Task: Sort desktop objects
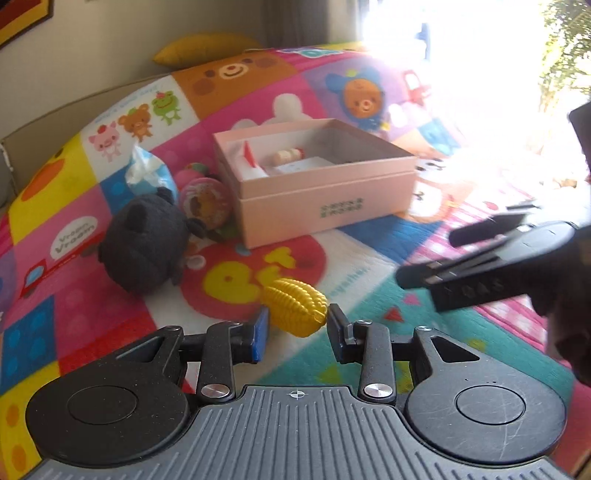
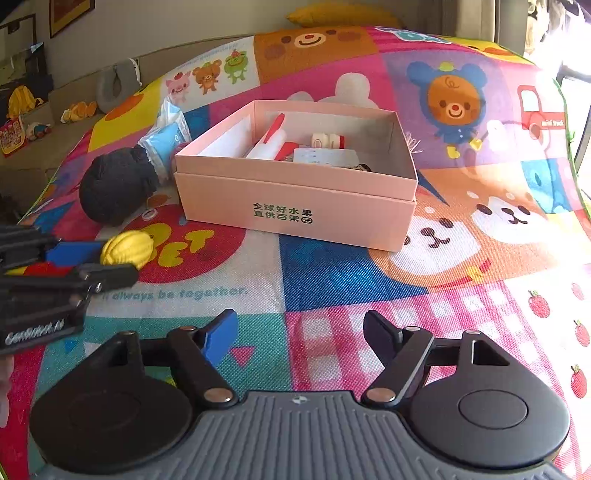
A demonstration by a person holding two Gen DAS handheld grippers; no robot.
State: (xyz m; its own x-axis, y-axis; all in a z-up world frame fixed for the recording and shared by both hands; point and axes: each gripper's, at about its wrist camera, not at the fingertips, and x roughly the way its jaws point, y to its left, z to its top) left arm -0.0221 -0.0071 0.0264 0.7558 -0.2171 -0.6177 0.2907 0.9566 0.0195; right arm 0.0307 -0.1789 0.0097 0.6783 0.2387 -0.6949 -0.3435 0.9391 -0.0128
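Observation:
A yellow ribbed toy (image 1: 295,312) lies on the colourful play mat (image 1: 351,273), and my left gripper (image 1: 297,323) is shut on it, a pad pressing each side. The right wrist view shows the same grip from the side: the left gripper (image 2: 105,263) holds the yellow toy (image 2: 127,249) low over the mat. My right gripper (image 2: 301,332) stands open above the mat (image 2: 258,325) with nothing between its fingers. In the left wrist view the right gripper (image 1: 428,256) reaches in from the right. An open pink box (image 1: 325,199) (image 2: 295,210) holds several small items.
A black plush toy (image 1: 144,243) (image 2: 114,188) lies left of the box, beside a blue tissue pack (image 1: 147,173) (image 2: 166,142) and a round pink toy (image 1: 205,201). A yellow cushion (image 2: 343,14) sits beyond the mat. Strong window glare fills the upper right of the left wrist view.

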